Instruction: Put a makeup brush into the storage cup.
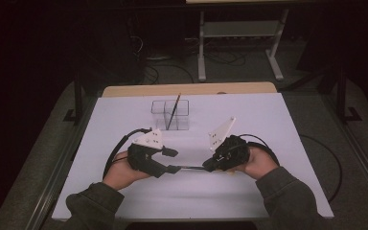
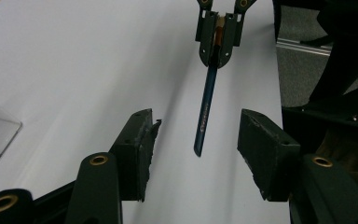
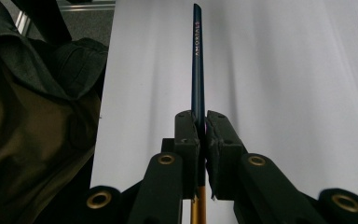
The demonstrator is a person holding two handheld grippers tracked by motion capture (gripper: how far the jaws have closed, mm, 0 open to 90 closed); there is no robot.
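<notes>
Near the front middle of the white worktop (image 1: 268,124), the 2 hand-held grippers face each other tip to tip, with a thin dark blue brush (image 2: 204,116) stretched between them. The right hand-held gripper (image 3: 202,122) is clamped tight on the brush: in the right gripper view its 2 black jaws squeeze the blue shaft, gold lettering runs up the handle beyond them, and a gold section of it shows below the jaws. The left hand-held gripper (image 2: 193,140) is about half open. In the left gripper view the free end of the brush sits in the gap between its 2 pads, closer to the left pad, but neither pad touches it, so nothing is gripped on that side. In the high view the brush (image 1: 190,167) runs roughly level just above the worktop, from the right hand-held gripper (image 1: 210,166) to the left hand-held gripper (image 1: 172,160). Farther back, near the middle of the worktop, stands a clear organizer (image 1: 170,115) with compartments, and 1 other thin stick-like tool (image 1: 174,111) leans upright in it; can't tell exactly what that one is. A dark green sleeve (image 3: 32,102) shows along the left of the right gripper view.
</notes>
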